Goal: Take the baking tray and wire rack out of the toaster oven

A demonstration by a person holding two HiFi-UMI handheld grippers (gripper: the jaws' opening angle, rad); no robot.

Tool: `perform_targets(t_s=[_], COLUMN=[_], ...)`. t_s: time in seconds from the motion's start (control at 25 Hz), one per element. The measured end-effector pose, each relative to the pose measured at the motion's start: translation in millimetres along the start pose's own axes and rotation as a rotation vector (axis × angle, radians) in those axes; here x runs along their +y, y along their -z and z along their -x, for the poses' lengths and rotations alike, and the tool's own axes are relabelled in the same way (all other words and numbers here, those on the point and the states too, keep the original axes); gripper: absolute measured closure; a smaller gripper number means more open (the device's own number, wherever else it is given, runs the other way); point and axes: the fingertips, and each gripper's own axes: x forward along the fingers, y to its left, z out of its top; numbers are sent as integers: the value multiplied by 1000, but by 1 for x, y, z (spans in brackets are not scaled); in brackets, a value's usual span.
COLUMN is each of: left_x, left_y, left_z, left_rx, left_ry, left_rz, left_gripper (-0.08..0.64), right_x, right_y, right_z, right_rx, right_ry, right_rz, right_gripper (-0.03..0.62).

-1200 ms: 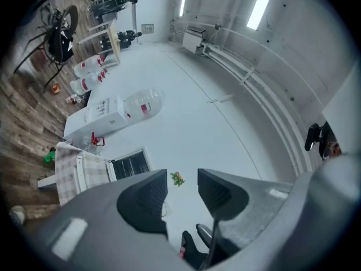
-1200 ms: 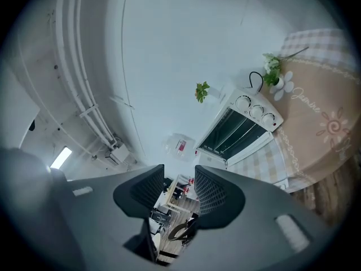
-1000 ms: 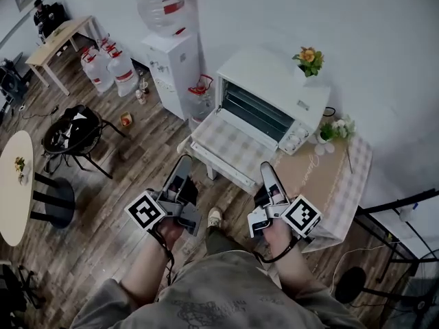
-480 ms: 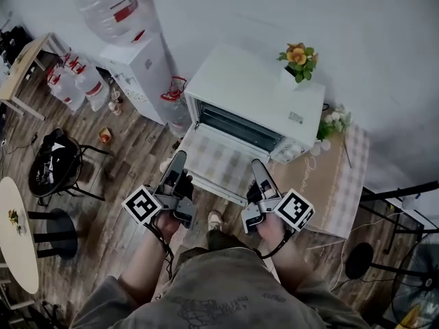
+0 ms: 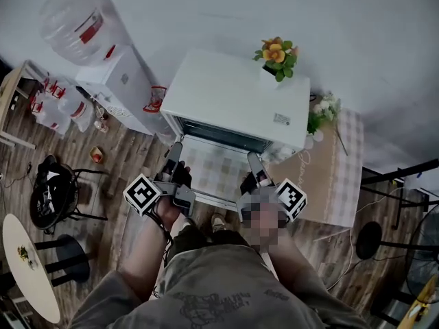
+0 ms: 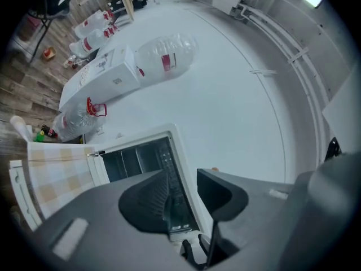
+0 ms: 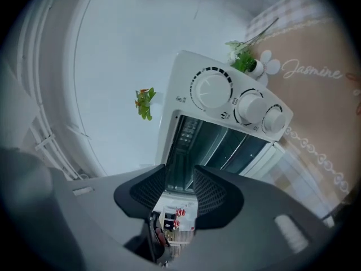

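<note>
Head view: oven [image 5: 236, 94] interior mostly hidden

I'm looking down on a wood-plank floor [image 5: 110, 208] that is stretching away to the left of my left fingers [image 5: 175, 157]. Out there a white water dispenser [image 5: 120, 84] is standing against the pale wall [image 5: 357, 33]. Farther left a black chair [image 5: 49, 196] and a round white table [image 5: 24, 266] are sitting. Just right of my right fingers [image 5: 255, 164], a beige tablecloth [image 5: 329, 184] is covering a small table.
</note>
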Motion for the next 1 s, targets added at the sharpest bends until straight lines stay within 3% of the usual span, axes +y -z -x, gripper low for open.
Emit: perform_targets(t_s=[0.8,1.0], left_x=[85,97], left_y=[8,9], left_z=[-72,-85], left_rx=[244,248], left_ry=[-53,-26], left_rz=[25,67], left_gripper=[399,399], right_x=[-57,-67], right_y=[-23,-23], right_z=[-33,-42], right_rx=[-331,-389], right_ry=[75,89], right_rz=[-115,-97], right_gripper=[431,431])
